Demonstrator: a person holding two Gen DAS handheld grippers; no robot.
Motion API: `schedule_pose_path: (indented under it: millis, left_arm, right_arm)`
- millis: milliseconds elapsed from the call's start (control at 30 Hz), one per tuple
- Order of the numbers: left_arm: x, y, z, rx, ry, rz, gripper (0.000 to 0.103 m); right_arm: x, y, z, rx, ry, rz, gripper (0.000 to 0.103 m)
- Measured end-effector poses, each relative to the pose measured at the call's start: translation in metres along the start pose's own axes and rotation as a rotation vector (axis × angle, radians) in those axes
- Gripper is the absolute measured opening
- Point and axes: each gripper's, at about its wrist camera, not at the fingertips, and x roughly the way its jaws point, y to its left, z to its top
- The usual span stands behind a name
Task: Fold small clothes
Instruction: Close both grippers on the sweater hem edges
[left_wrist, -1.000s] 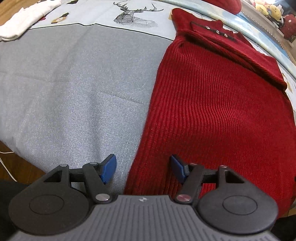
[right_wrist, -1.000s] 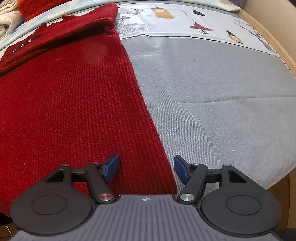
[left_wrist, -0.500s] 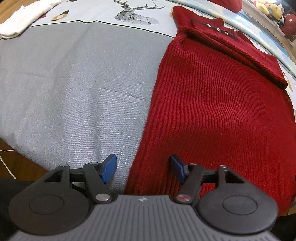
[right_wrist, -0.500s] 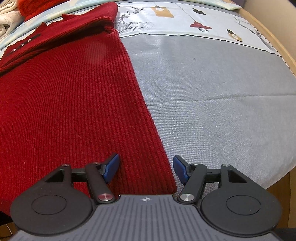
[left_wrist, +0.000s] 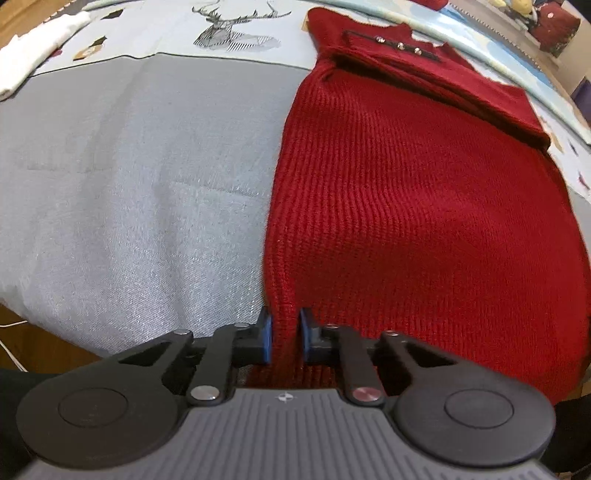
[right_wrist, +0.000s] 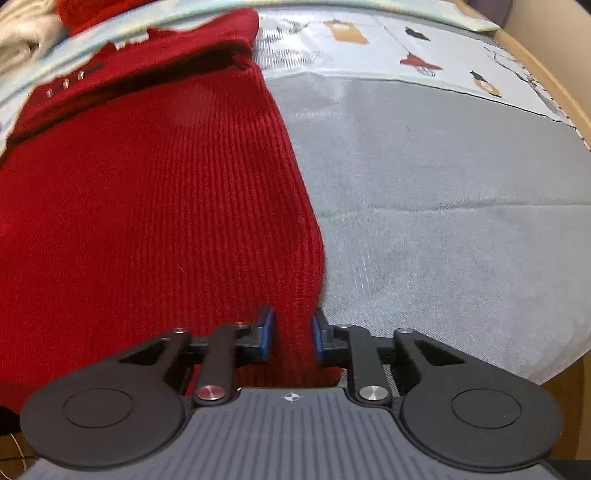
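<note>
A red ribbed knit sweater (left_wrist: 406, 192) lies flat on a grey bed sheet (left_wrist: 129, 184), with its collar and button placket at the far end and its sleeves folded across the top. My left gripper (left_wrist: 283, 334) is shut on the sweater's near left hem corner. In the right wrist view the same sweater (right_wrist: 147, 206) fills the left half. My right gripper (right_wrist: 292, 338) is shut on its near right hem corner, and the cloth bunches between the blue pads.
A white cloth (left_wrist: 33, 59) lies at the far left on the patterned bedspread (left_wrist: 240, 33). Soft toys (left_wrist: 546, 22) sit at the far right. The bed's wooden frame (right_wrist: 554, 81) curves along the right side. The sheet's near edge drops to the floor.
Both grippers closed from open onto the sweater's near hem corners. The cloth now bunches and lifts slightly between the pads.
</note>
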Motion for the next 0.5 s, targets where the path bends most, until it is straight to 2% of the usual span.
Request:
schedule_pose_path:
  millis: [100,167,200,233,333,433,500]
  left_arm:
    - [-0.002,0.005,-0.001,-0.026,0.006,-0.019,0.017]
    - [0.002,0.005,0.000,-0.027,0.028,-0.009,0.019]
    - [0.004,0.005,0.000,-0.025,0.031,-0.002,0.022]
    - [0.005,0.006,0.000,-0.026,0.035,0.003,0.024]
    - [0.005,0.010,0.000,-0.049,0.043,0.003,0.029]
    - [0.007,0.011,0.000,-0.058,0.051,-0.002,0.029]
    - [0.008,0.008,0.000,-0.036,0.052,0.000,0.028]
  right_arm:
    - [-0.007,-0.006,0.001,0.040,-0.026,0.021,0.011]
    - [-0.001,-0.008,0.000,0.046,0.010,-0.011,0.016]
    - [0.003,-0.006,-0.001,0.039,0.026,-0.030,0.020]
    - [0.005,-0.005,-0.001,0.025,0.037,-0.053,0.031]
    - [0.008,-0.004,-0.002,0.016,0.053,-0.080,0.046]
    - [0.010,-0.008,-0.001,0.040,0.062,-0.087,0.053]
    - [0.013,-0.009,-0.001,0.040,0.071,-0.084,0.053]
